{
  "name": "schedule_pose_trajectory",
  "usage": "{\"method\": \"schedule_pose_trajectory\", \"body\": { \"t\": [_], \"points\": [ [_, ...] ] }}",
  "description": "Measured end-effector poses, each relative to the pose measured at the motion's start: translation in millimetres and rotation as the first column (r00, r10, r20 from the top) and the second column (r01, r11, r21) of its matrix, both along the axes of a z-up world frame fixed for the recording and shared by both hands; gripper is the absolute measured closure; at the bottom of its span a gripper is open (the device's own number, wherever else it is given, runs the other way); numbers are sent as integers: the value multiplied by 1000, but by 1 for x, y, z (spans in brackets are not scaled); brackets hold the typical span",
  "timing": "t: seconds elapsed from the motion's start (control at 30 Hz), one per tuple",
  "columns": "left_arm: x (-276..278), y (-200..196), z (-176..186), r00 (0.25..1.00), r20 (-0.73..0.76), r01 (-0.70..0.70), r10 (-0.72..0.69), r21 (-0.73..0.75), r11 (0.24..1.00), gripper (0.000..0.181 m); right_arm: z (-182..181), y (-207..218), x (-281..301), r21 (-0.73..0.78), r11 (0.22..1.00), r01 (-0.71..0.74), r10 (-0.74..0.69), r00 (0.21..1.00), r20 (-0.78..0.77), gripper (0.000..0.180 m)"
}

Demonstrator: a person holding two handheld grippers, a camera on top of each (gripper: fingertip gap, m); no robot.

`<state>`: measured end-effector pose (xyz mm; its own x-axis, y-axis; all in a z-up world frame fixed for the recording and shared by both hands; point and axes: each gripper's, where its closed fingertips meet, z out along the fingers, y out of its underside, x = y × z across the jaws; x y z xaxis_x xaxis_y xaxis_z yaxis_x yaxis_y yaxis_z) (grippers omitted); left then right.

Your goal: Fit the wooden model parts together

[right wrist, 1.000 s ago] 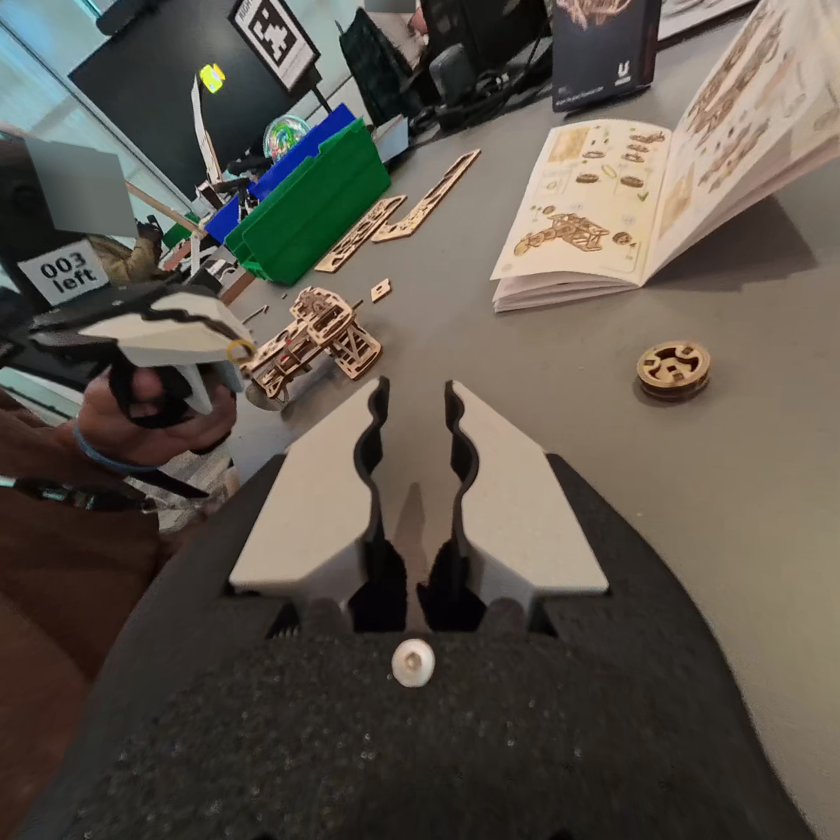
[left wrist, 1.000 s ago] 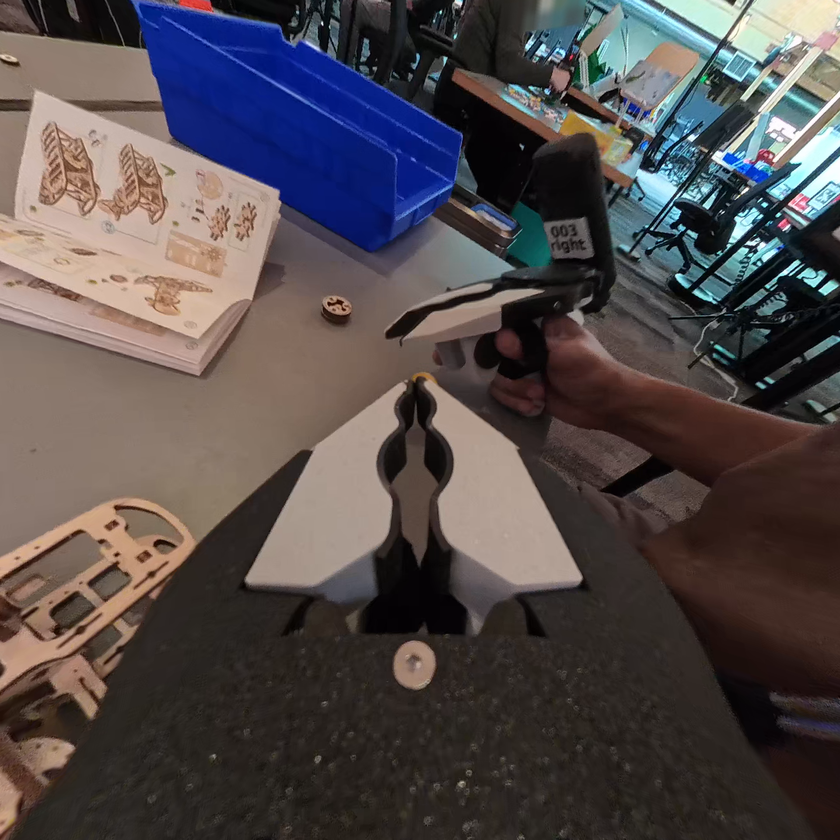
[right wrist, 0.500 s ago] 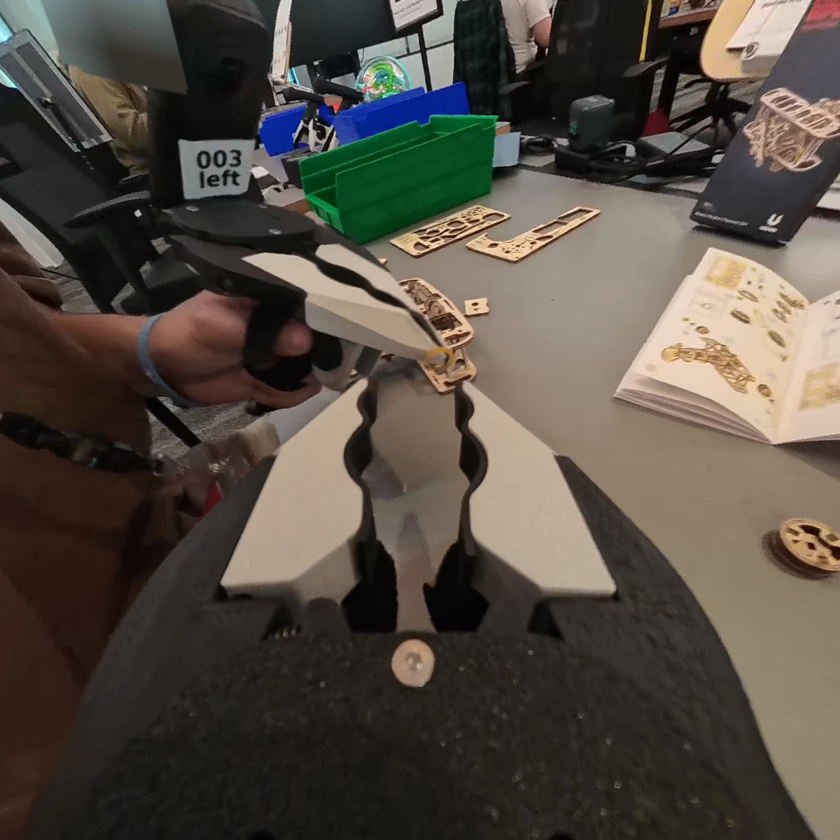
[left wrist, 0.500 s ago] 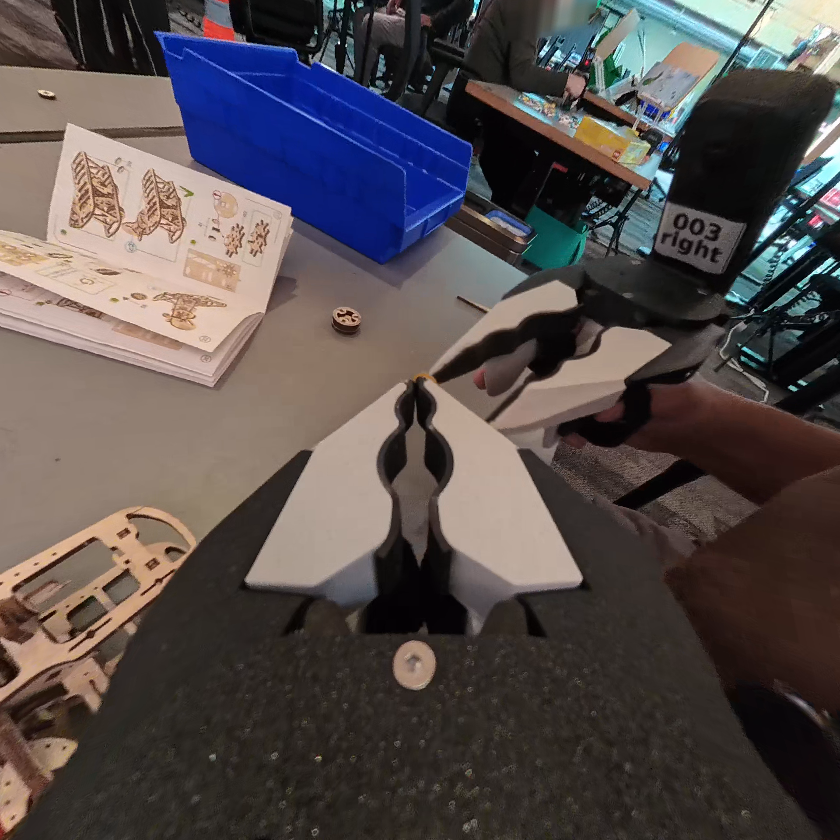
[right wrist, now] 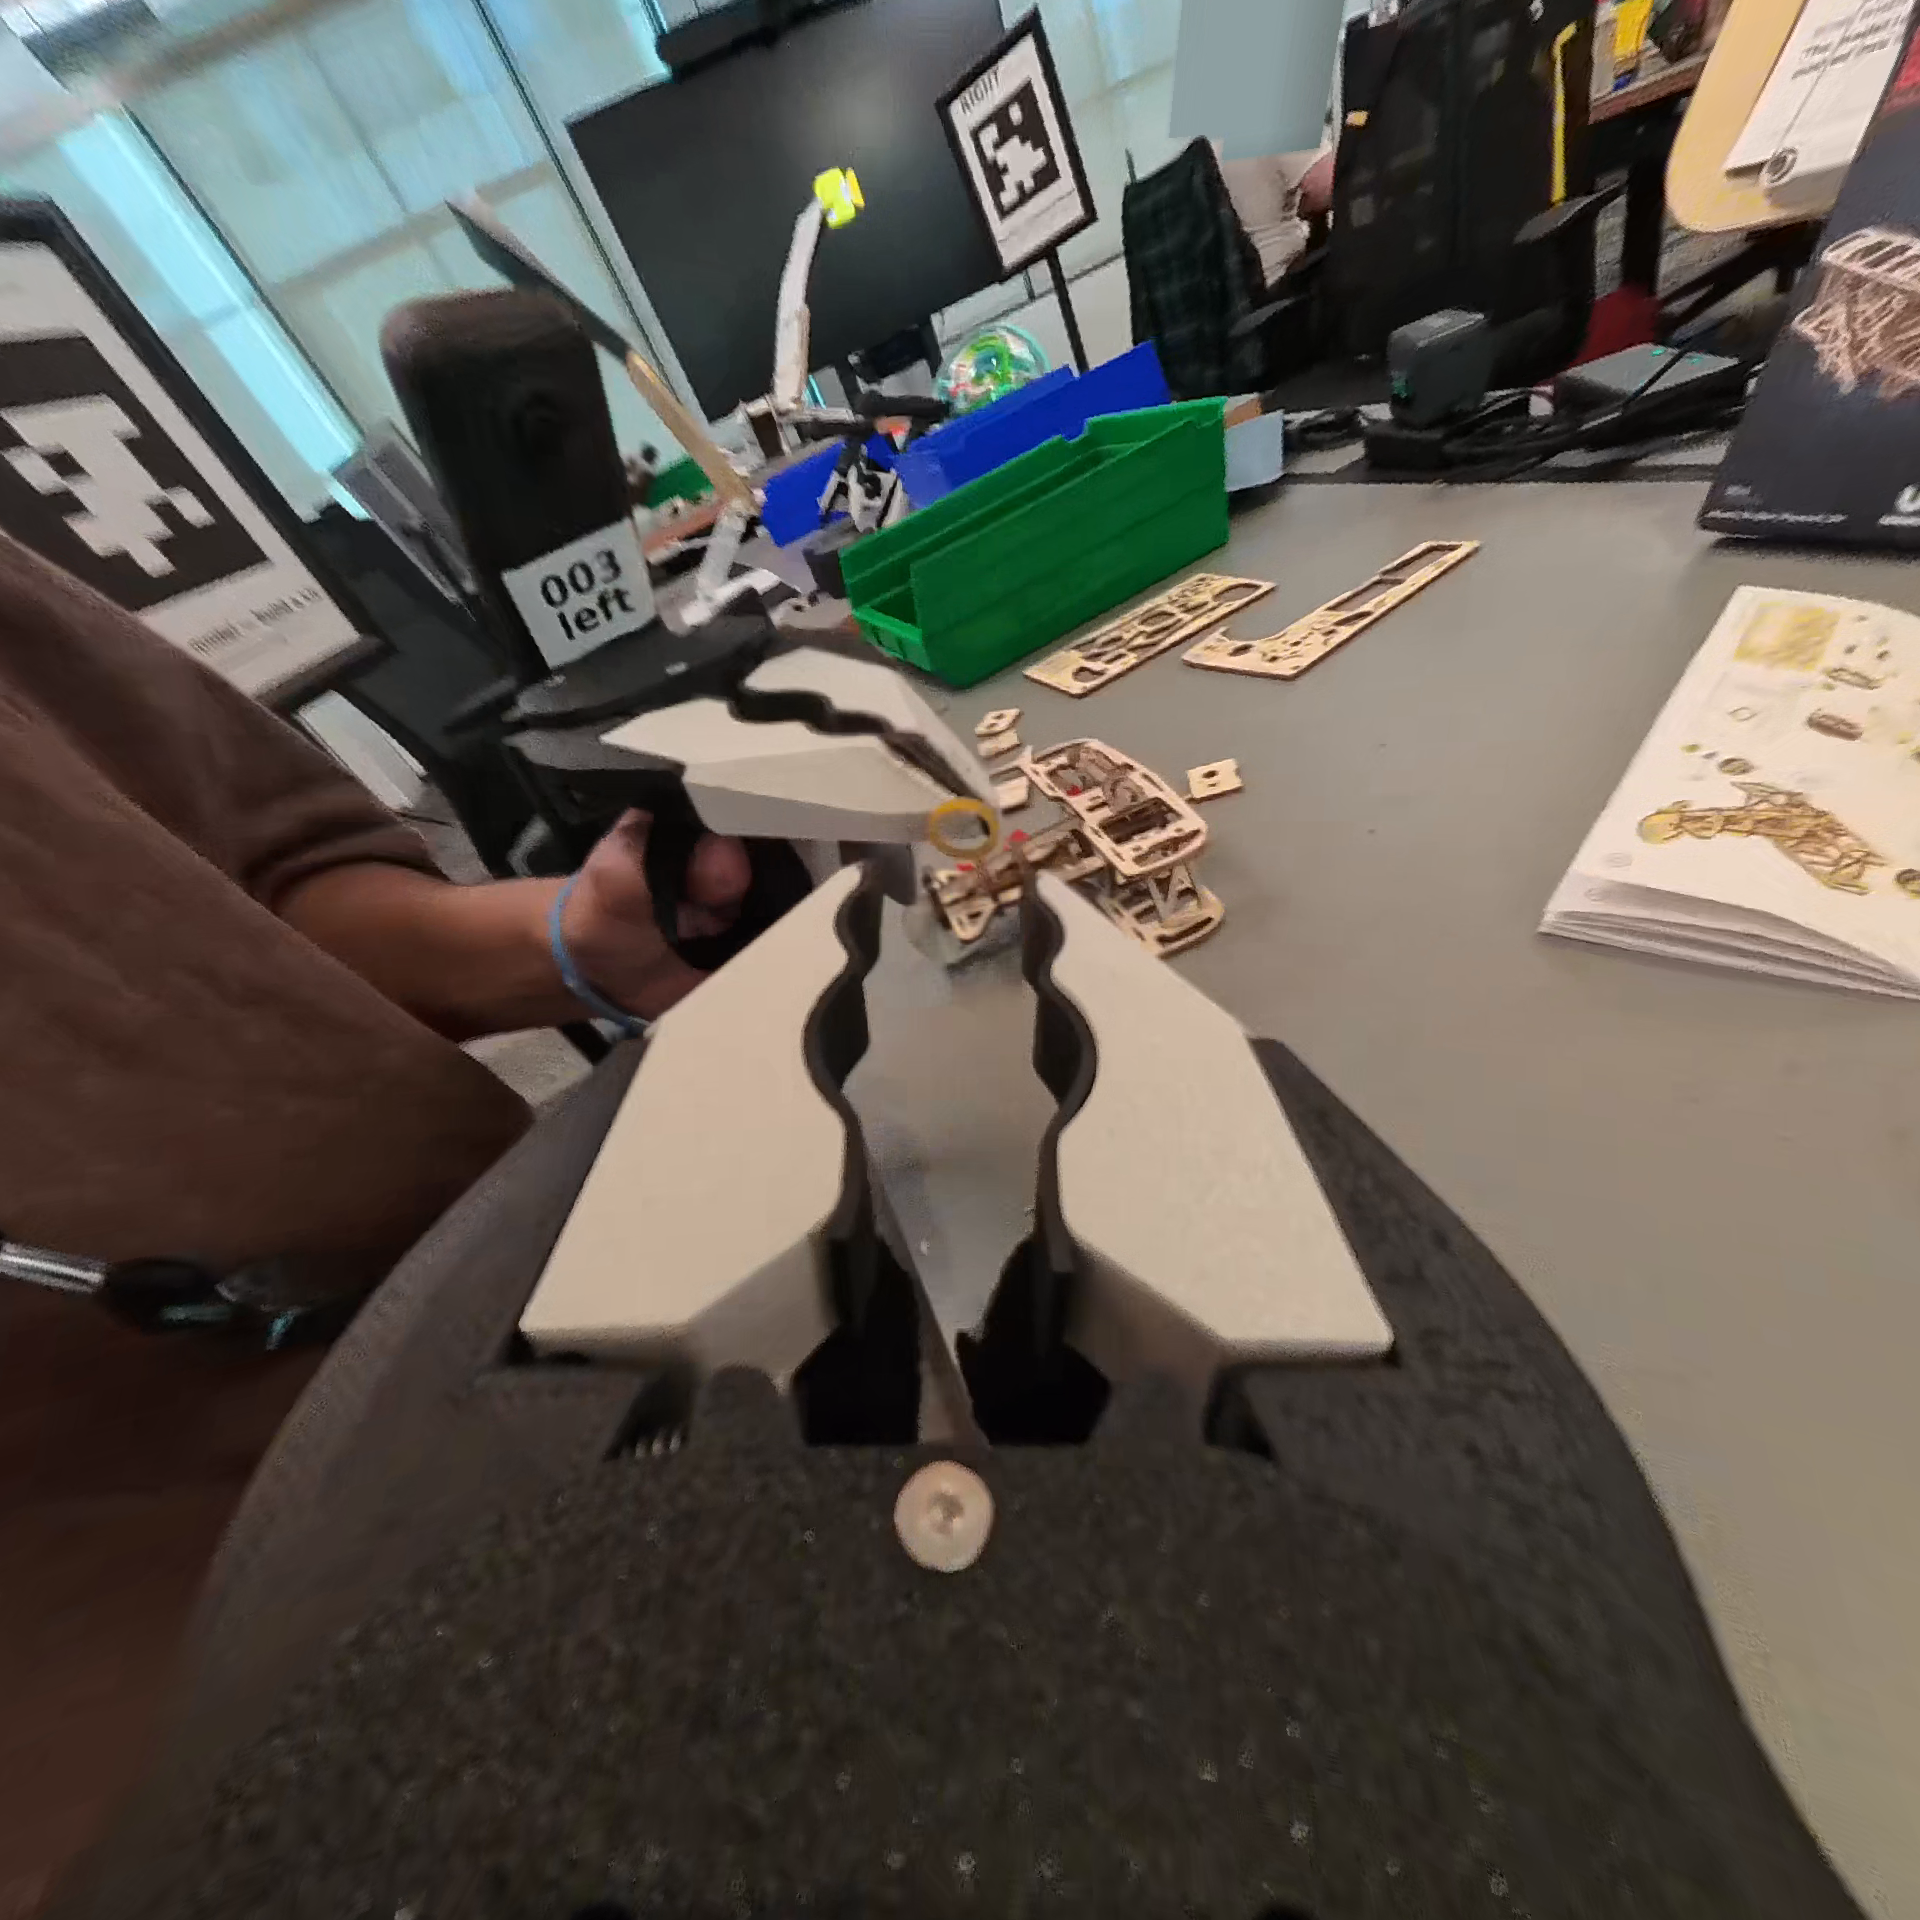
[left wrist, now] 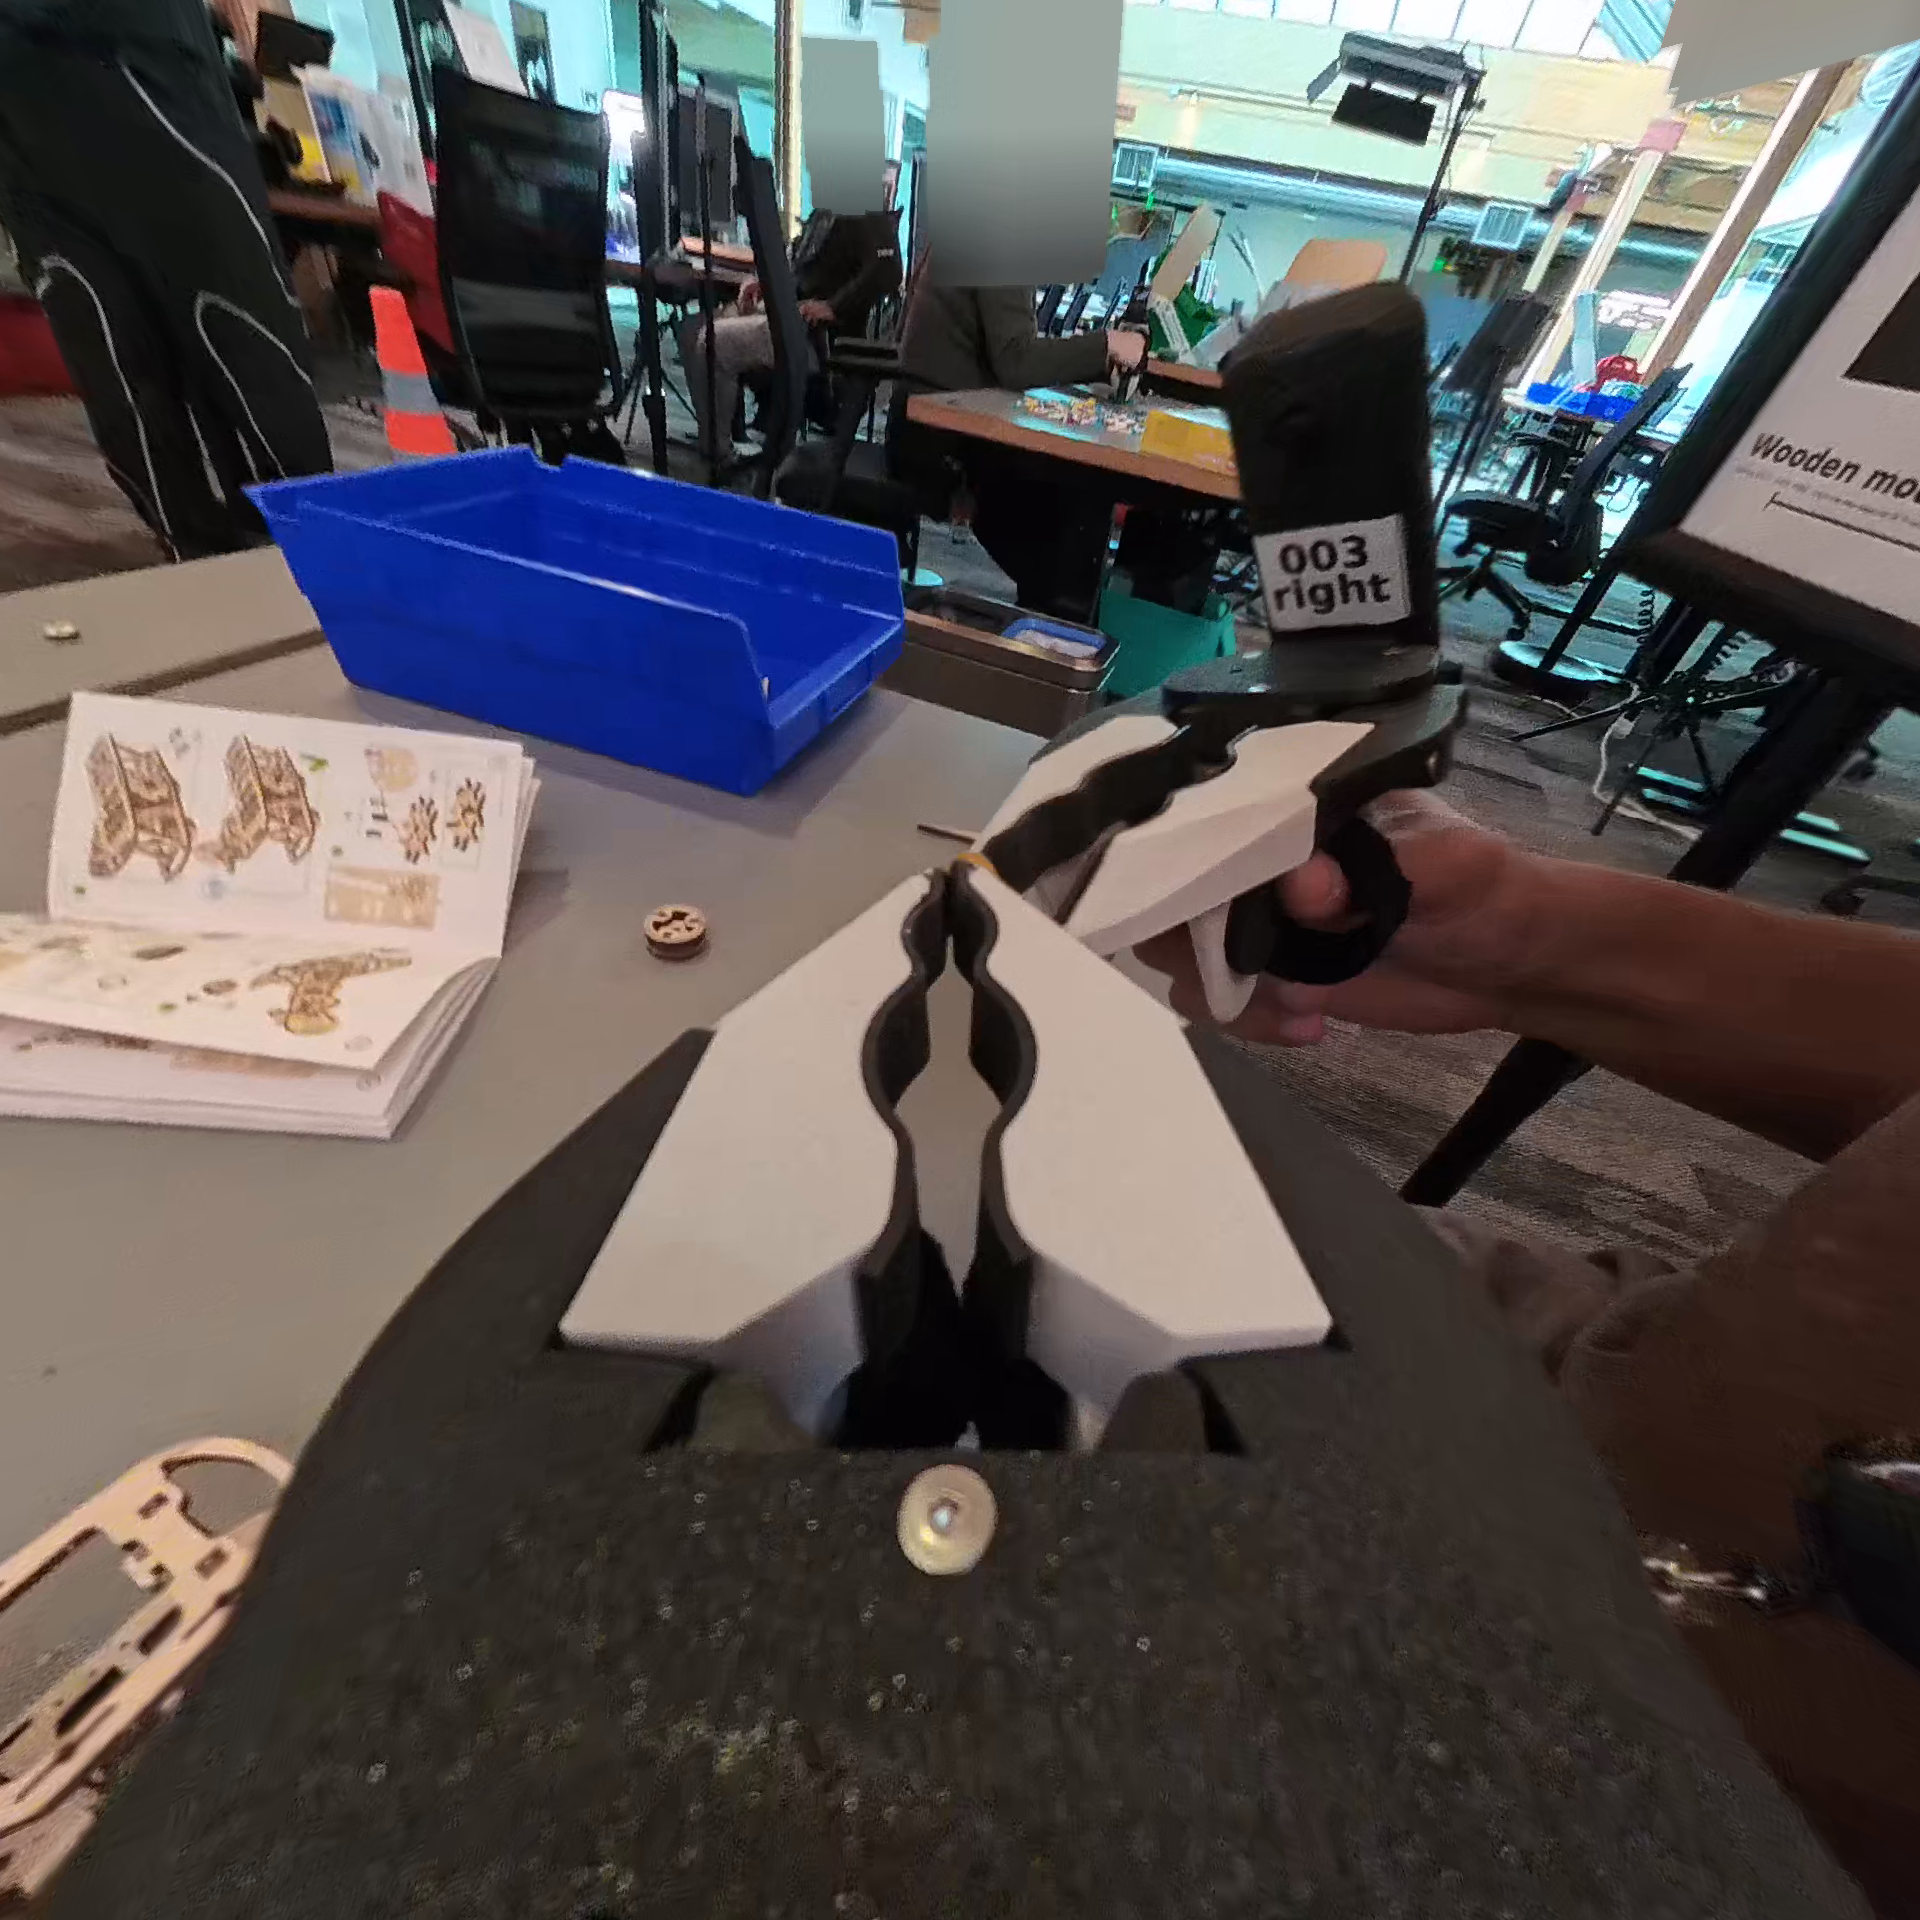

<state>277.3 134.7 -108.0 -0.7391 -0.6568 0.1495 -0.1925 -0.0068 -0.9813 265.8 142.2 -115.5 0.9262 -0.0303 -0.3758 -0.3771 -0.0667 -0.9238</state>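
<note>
Left tongs (left wrist: 948, 883) pressed together at the tips, pinching a small yellow ring (right wrist: 961, 828); ring stands proud of the tips, hole facing my right wrist camera. Right tongs (right wrist: 948, 894) spread, empty, touching nothing I can see. The relation that matters: ring sits just ahead of and slightly above the gap of the right tongs, near centre of the opening, so the right side is the nearer free hand for a hand-over or re-grip. In the left wrist view the right tongs' tips nearly meet the ring (left wrist: 968, 861); contact or not, cannot tell. Ring is flat and thin, so I judge a grip across its rim will be fiddly and apt to slip or twist. Part-built model (right wrist: 1101, 852) lies on the surface (right wrist: 1455, 1091) just beyond both tongs, behind the ring from the right camera. Wooden wheel (left wrist: 675, 928) lies alone on the surface, left of the left tongs, near the booklet (left wrist: 260, 904). Green bin (right wrist: 1039, 540) and cut sheets (right wrist: 1247, 623) farther back.
</note>
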Motion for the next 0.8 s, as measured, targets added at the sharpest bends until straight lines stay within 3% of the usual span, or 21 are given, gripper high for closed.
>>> {"method": "schedule_pose_trajectory", "body": {
  "t": [0.13, 0.47, 0.57, 0.7, 0.8],
  "points": [
    [-4, -4, 3, 999, 33, 14, -14, 18, 1000, 181, 18, -6, 1, 101, 995, 6, -3, 999, -32, 160],
    [-5, -2, 5, 999, 40, 5, -6, 16, 1000, 181, 13, 1, -5, 95, 995, -34, 41, 996, -74, 163],
    [-4, -1, 4, 999, 36, 1, -1, 18, 1000, 181, 10, 1, -5, 82, 996, -36, 41, 997, -70, 177],
    [6, 8, -3, 998, 14, -54, 54, 57, 997, 181, -20, -13, 23, -124, 986, 109, -106, 994, 29, 180],
    [16, 33, -12, 987, 27, -158, 155, 200, 967, 181, -43, -19, 15, -290, 956, 51, -31, 997, 75, 176]
  ]
}}
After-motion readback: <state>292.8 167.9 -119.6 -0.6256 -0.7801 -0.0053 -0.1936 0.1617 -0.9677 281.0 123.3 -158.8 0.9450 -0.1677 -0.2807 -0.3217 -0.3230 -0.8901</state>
